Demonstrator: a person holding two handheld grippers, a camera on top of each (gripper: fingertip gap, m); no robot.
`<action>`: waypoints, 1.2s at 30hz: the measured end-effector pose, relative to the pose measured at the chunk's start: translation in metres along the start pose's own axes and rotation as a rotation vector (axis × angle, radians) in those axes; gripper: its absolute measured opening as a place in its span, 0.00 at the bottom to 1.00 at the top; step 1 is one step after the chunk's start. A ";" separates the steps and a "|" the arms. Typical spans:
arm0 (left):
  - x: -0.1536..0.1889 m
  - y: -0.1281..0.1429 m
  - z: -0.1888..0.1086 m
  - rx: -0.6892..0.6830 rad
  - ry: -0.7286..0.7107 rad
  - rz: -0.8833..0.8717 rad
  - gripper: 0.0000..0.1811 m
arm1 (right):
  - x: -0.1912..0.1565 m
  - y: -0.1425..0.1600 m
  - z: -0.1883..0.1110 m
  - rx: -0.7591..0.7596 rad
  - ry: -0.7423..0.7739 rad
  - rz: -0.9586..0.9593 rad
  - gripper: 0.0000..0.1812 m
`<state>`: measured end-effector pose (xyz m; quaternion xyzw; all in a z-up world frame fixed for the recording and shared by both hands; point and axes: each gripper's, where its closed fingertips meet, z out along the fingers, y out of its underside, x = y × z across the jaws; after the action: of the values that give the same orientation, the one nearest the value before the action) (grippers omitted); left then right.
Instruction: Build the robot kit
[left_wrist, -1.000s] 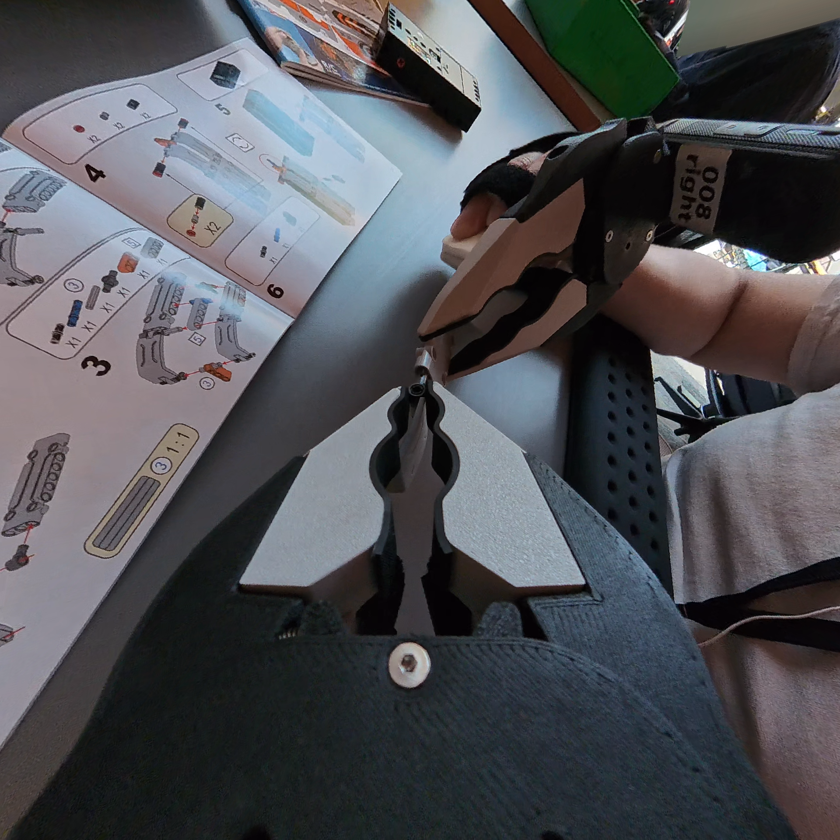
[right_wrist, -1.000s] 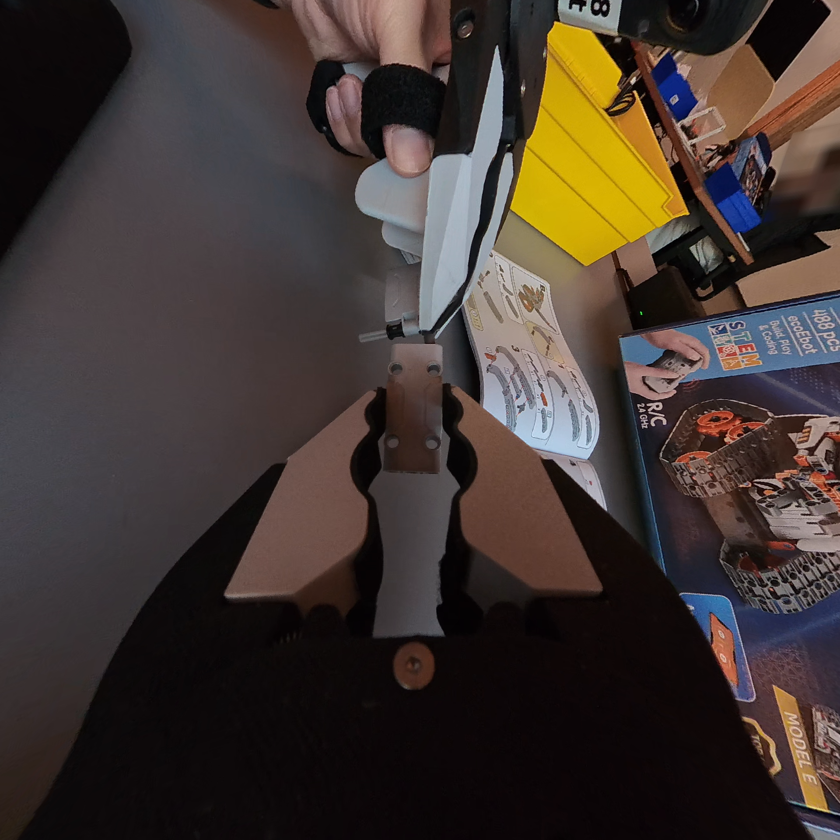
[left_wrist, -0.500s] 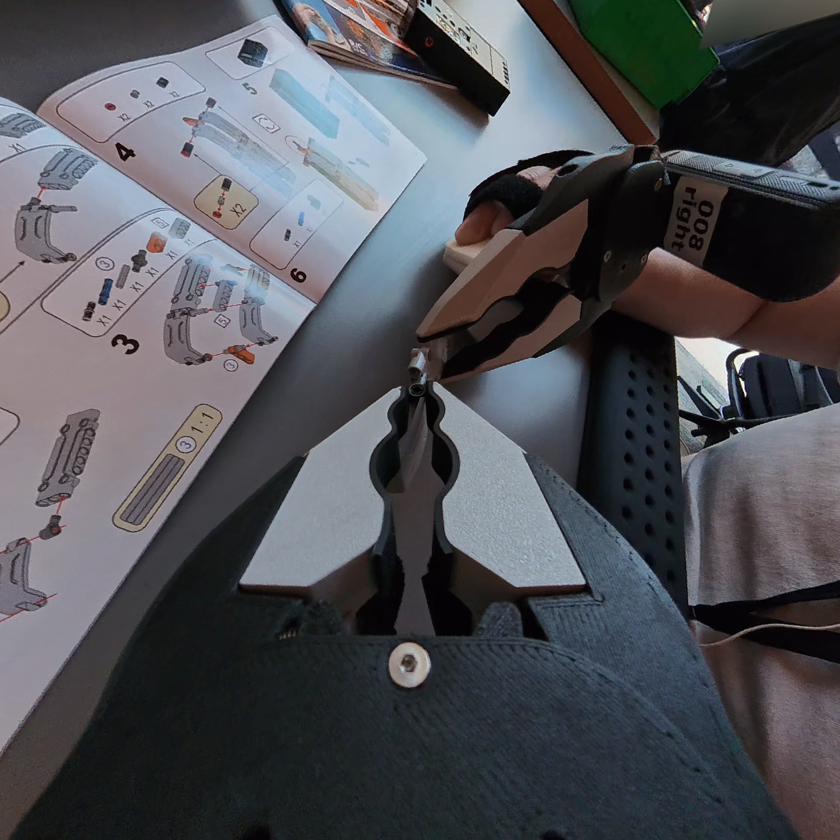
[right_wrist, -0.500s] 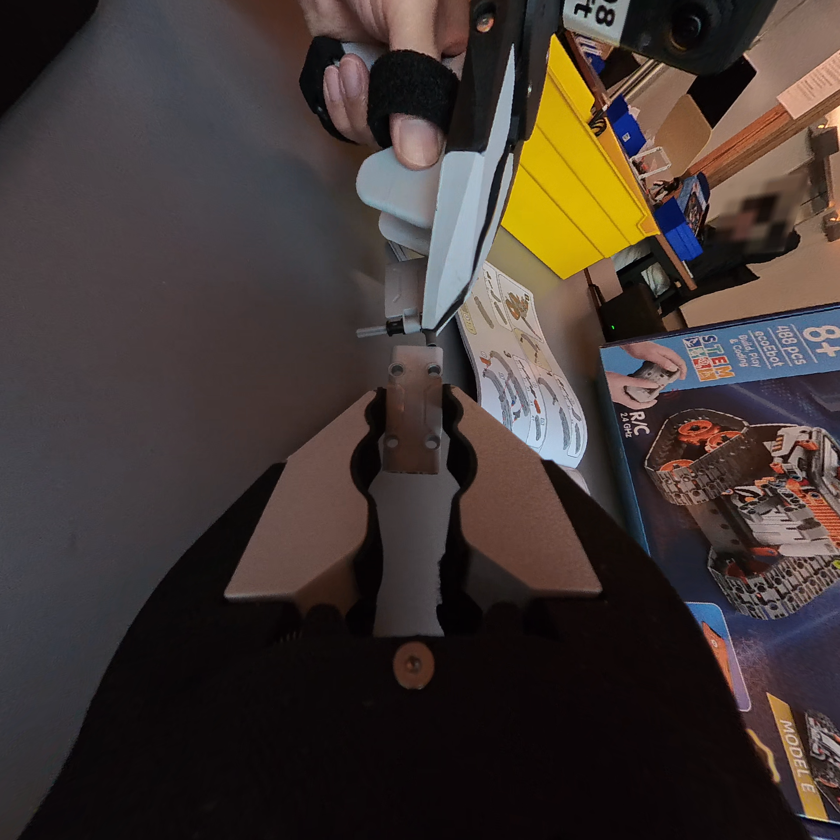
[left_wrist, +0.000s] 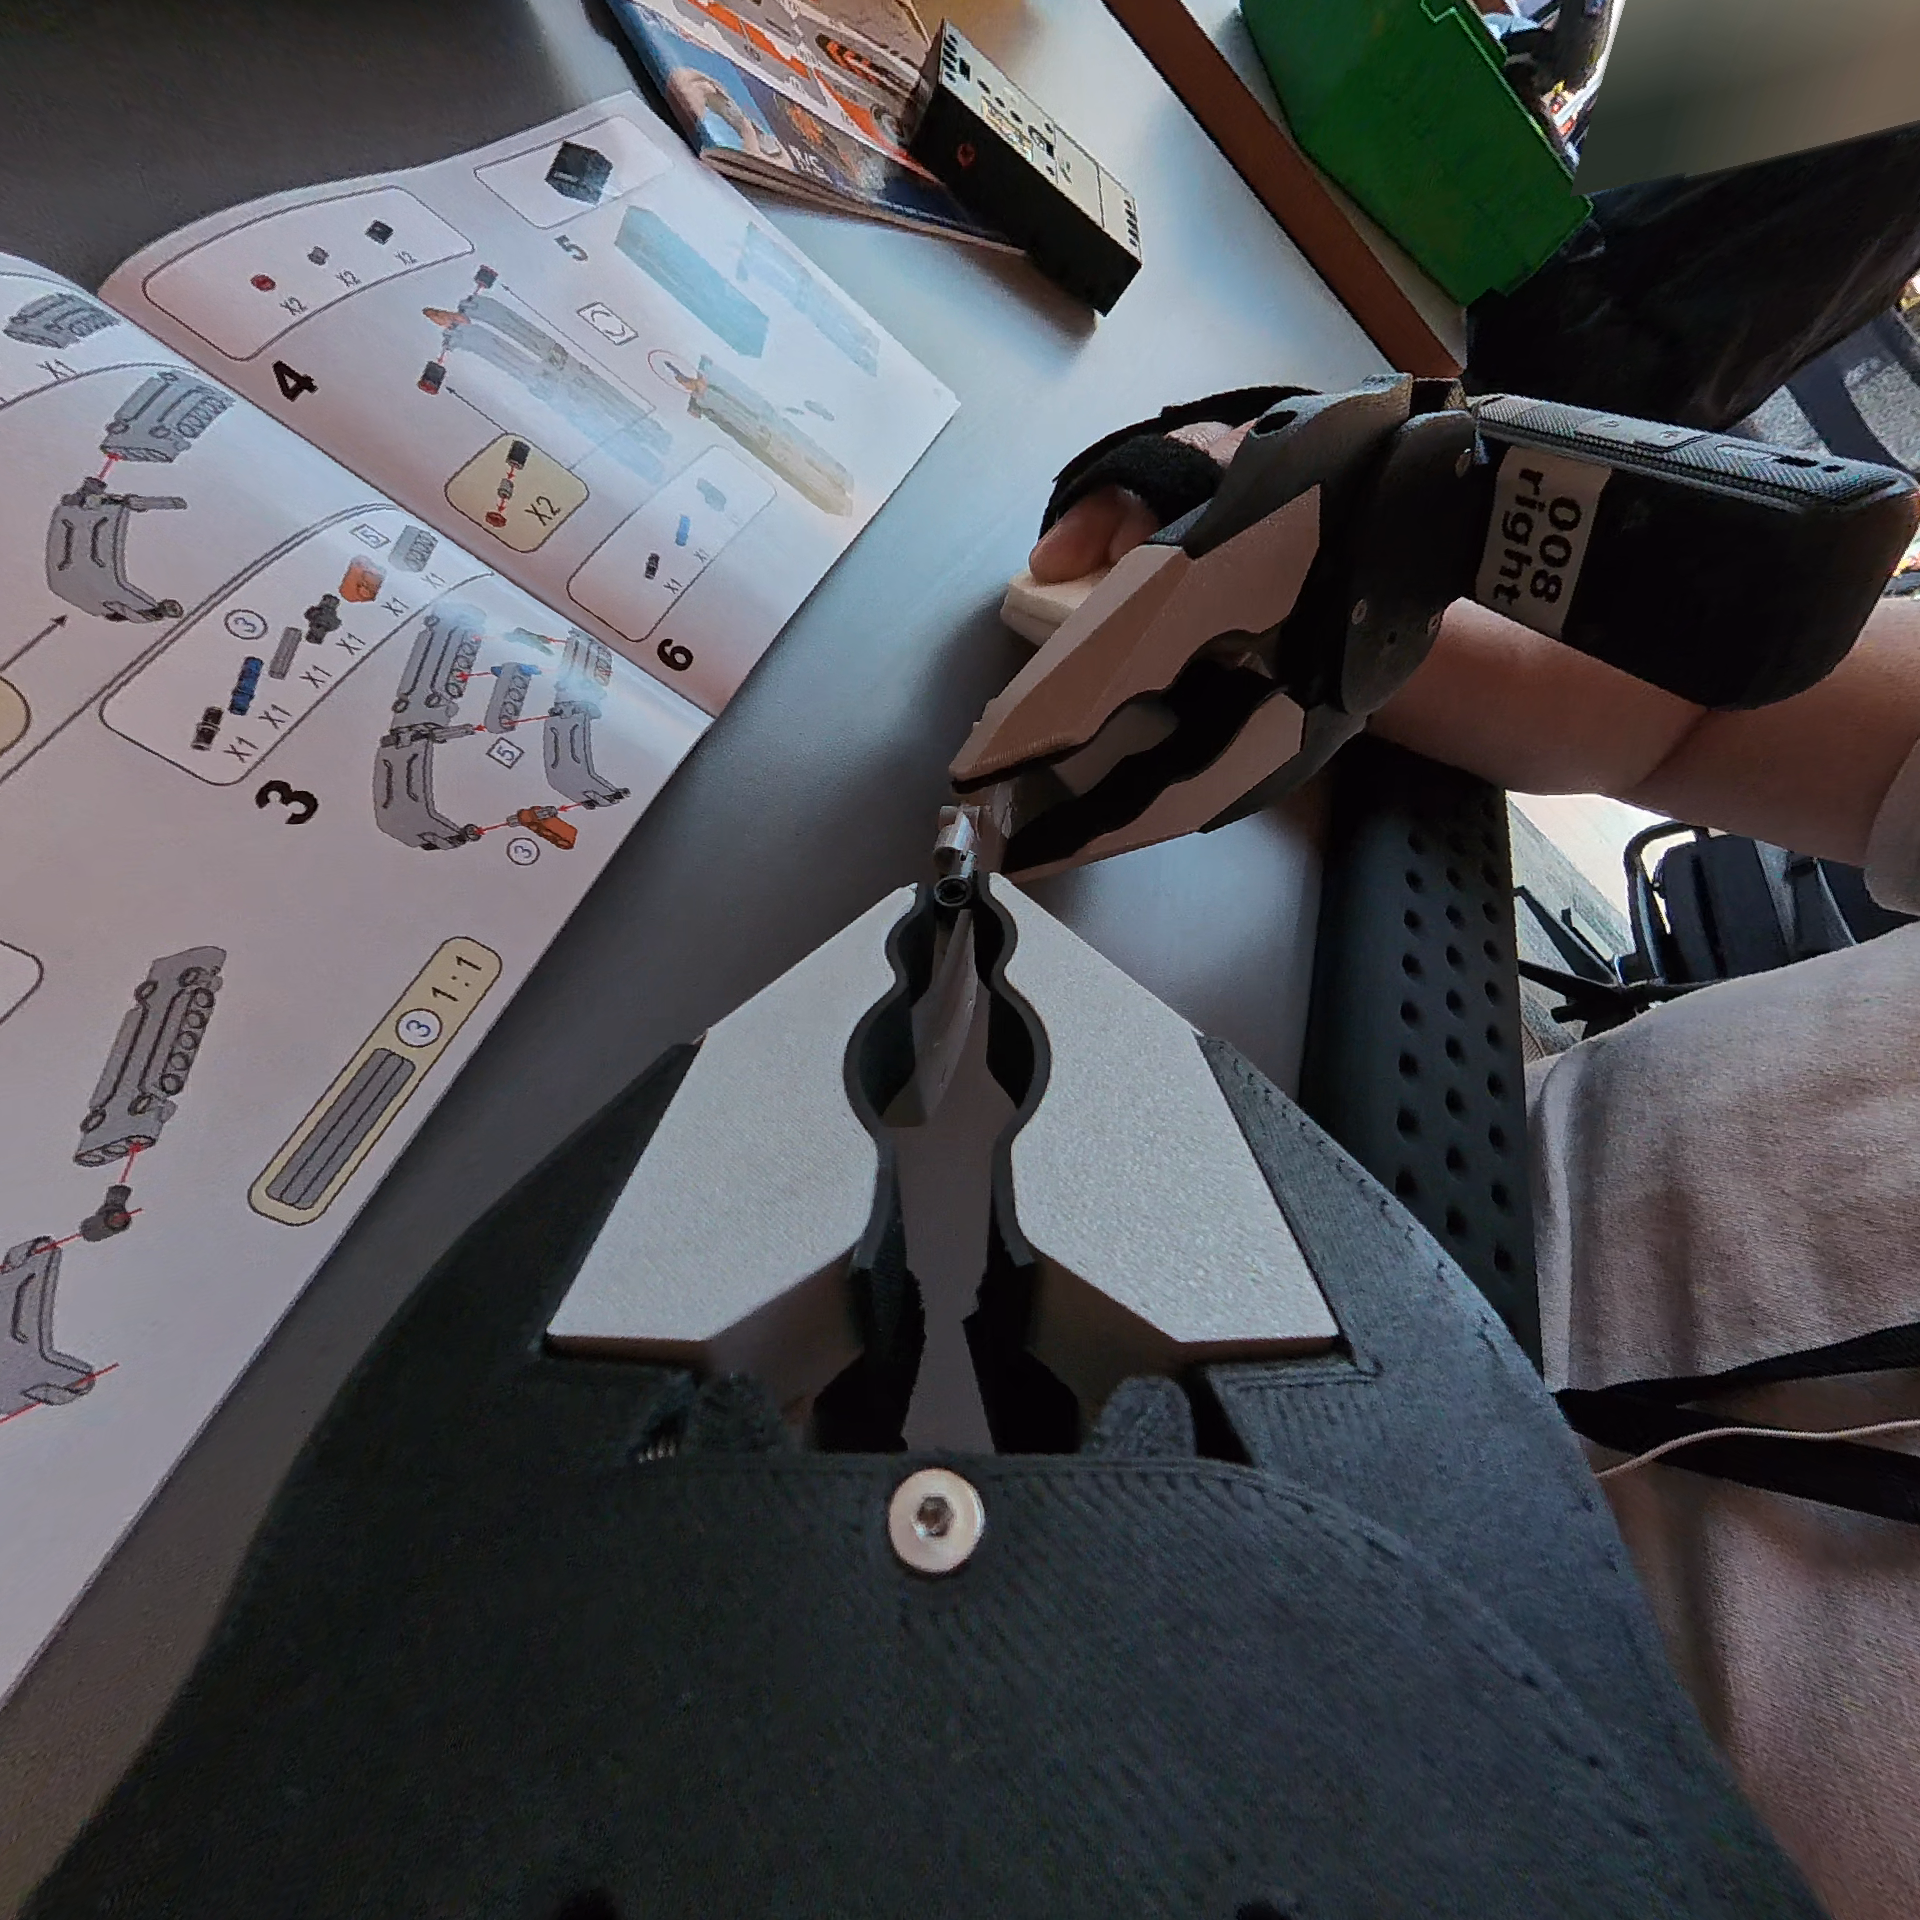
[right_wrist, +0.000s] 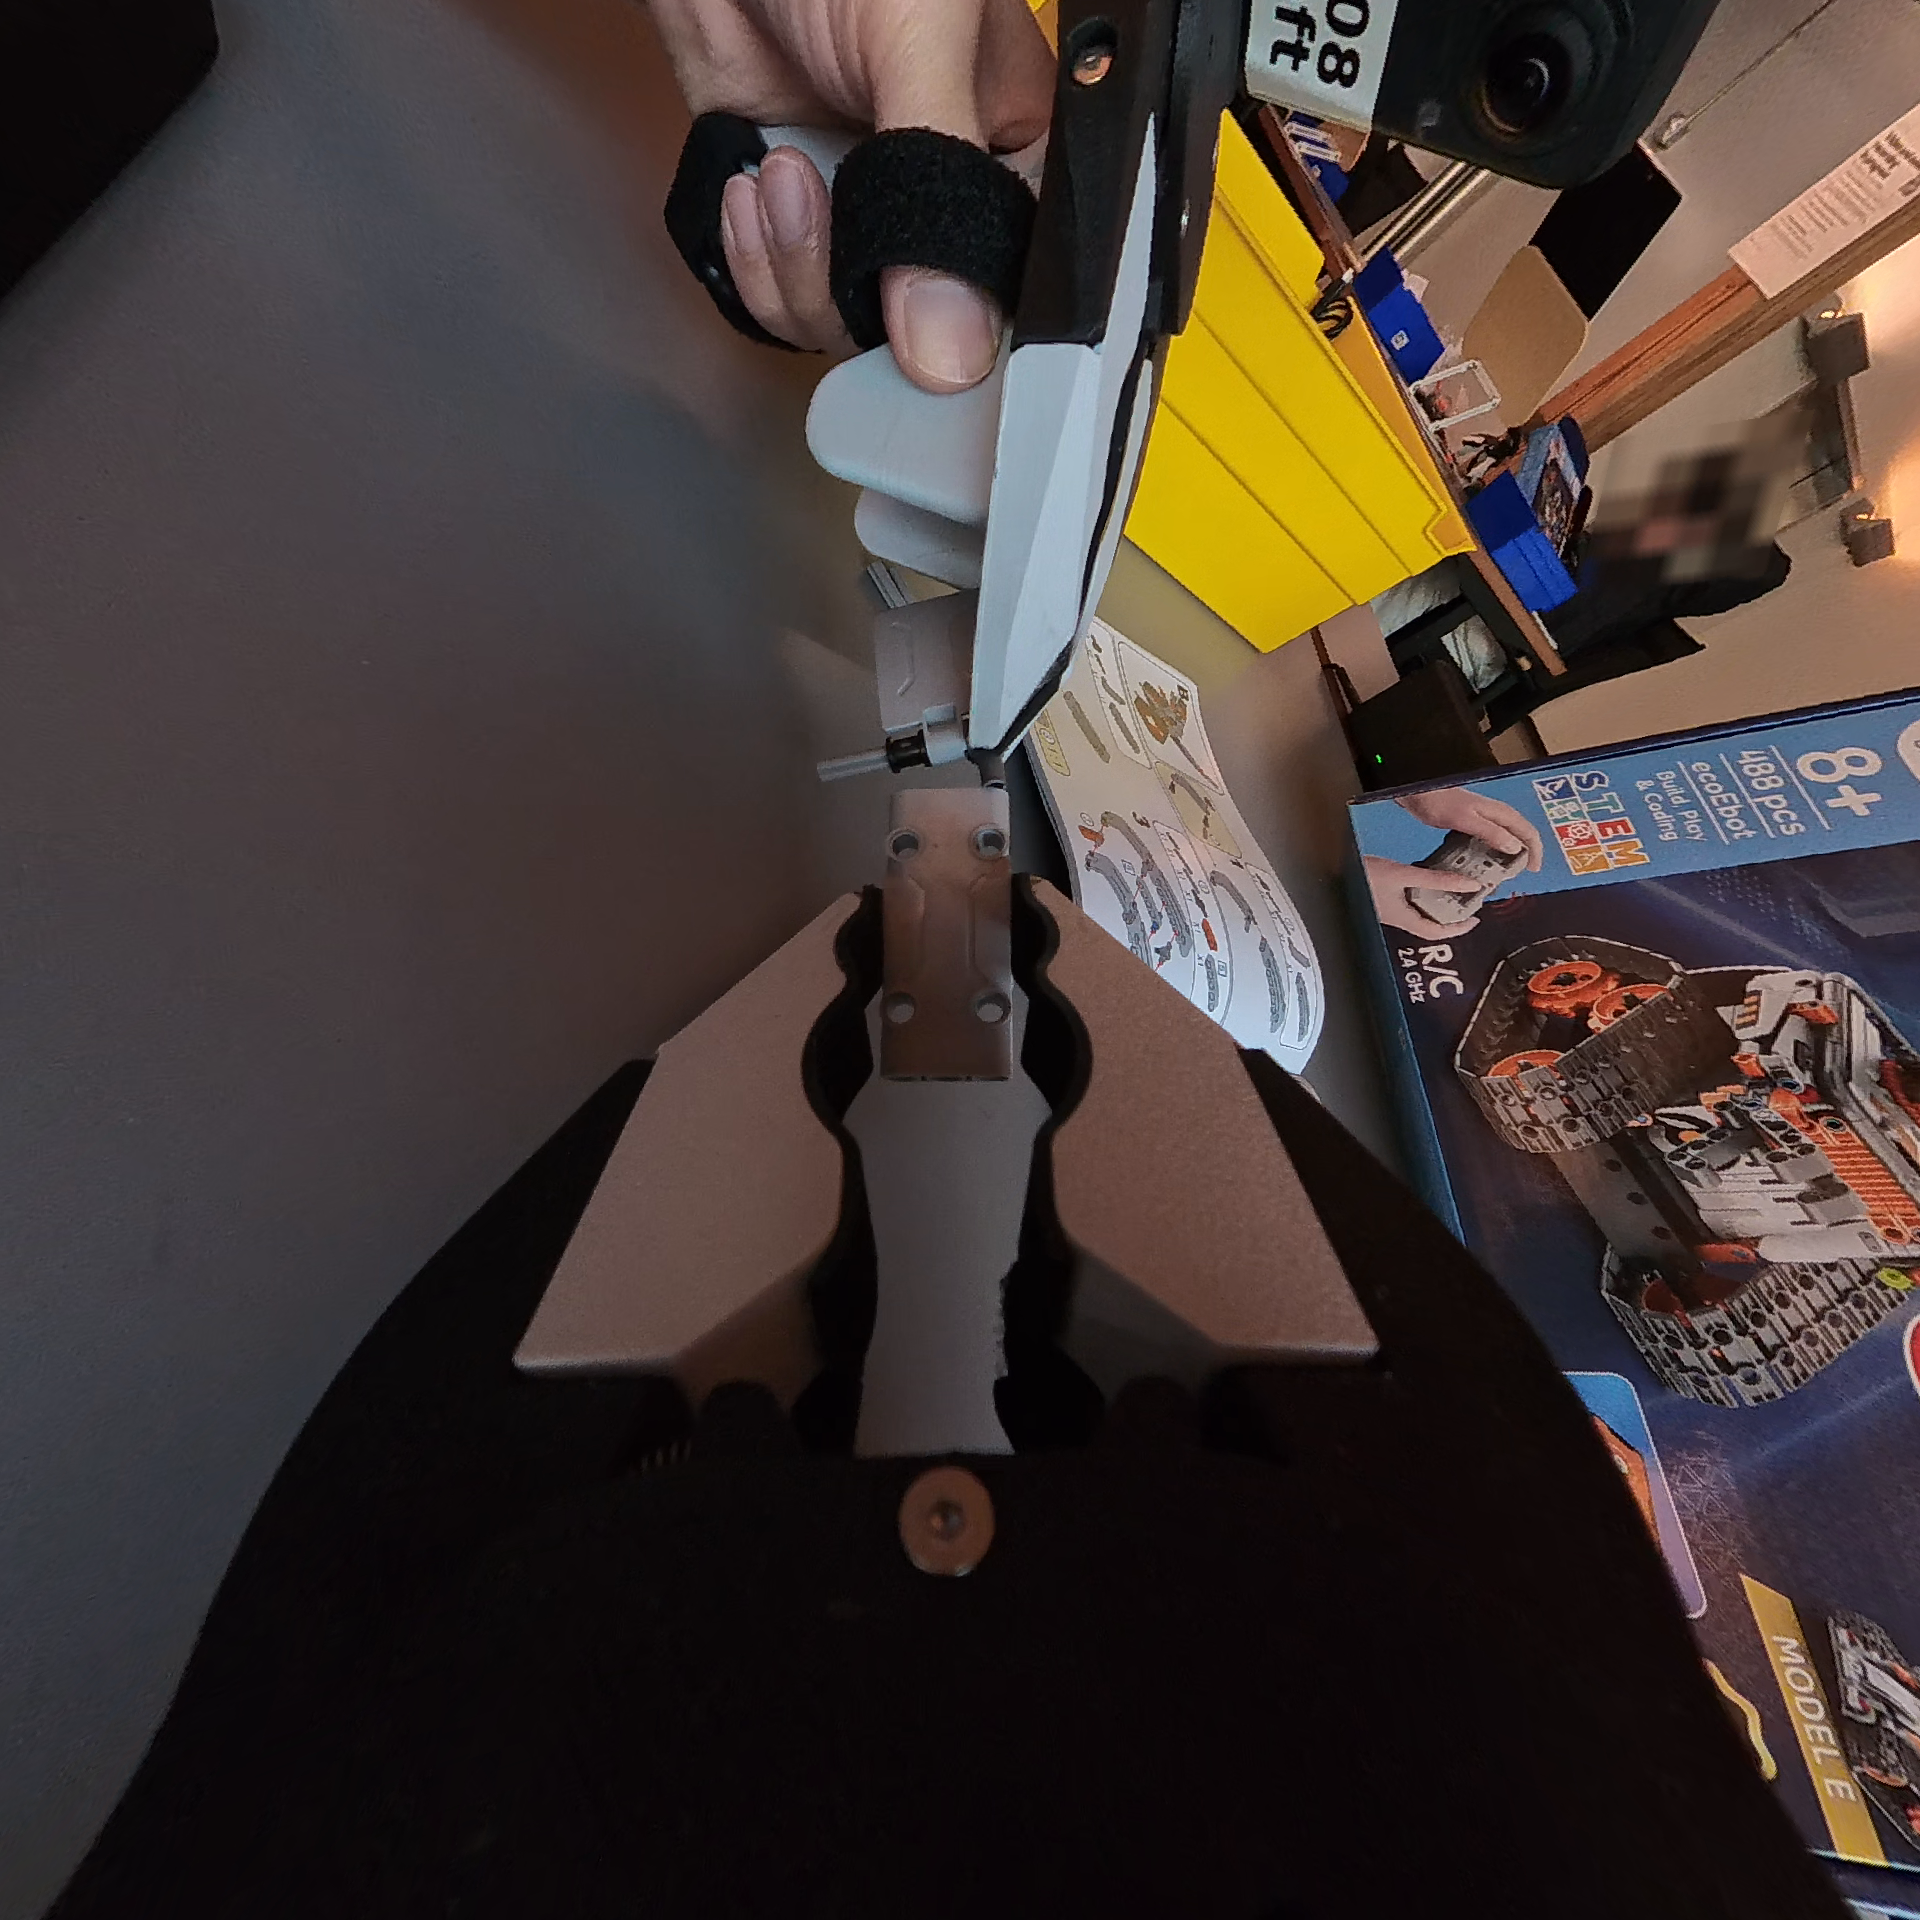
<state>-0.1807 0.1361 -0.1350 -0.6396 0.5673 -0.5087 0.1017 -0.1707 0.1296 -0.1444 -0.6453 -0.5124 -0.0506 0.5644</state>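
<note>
In the left wrist view my left gripper (left_wrist: 951, 904) is shut on a grey building part (left_wrist: 940, 1029) with a black pin (left_wrist: 951, 894) at its tip. My right gripper (left_wrist: 987, 831) comes in from the right and meets it tip to tip. In the right wrist view my right gripper (right_wrist: 945, 894) is shut on a flat grey panel with holes (right_wrist: 945, 956). The left gripper (right_wrist: 987, 753) comes down from above, and its grey part carries a black pin and a short axle (right_wrist: 894, 753) just over the panel's end. I cannot tell whether the two parts touch.
An open instruction booklet (left_wrist: 364, 623) lies on the grey table (right_wrist: 364, 727) to the left. A black block (left_wrist: 1029, 197) and a green box (left_wrist: 1413, 135) lie farther back. A toy box (right_wrist: 1662, 1143) and yellow bins (right_wrist: 1278, 468) stand to the right. Both grippers' tips are close together, under 4 cm apart.
Both grippers keep their hold and stay tip to tip. The pair has shifted and tilted slightly over the table, so the booklet sits further right in the left wrist view.
</note>
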 end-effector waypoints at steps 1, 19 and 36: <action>0.000 0.000 0.000 0.002 -0.001 -0.001 0.03 | 0.000 0.000 0.000 0.000 0.000 0.002 0.13; -0.004 0.002 0.001 -0.005 -0.014 -0.031 0.03 | -0.001 0.000 0.001 -0.002 0.000 -0.018 0.13; 0.000 0.018 0.004 -0.108 0.023 0.069 0.03 | -0.015 -0.005 -0.001 0.026 -0.034 -0.131 0.12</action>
<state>-0.1892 0.1282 -0.1495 -0.6184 0.6167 -0.4809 0.0782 -0.1810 0.1188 -0.1498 -0.6037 -0.5637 -0.0698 0.5594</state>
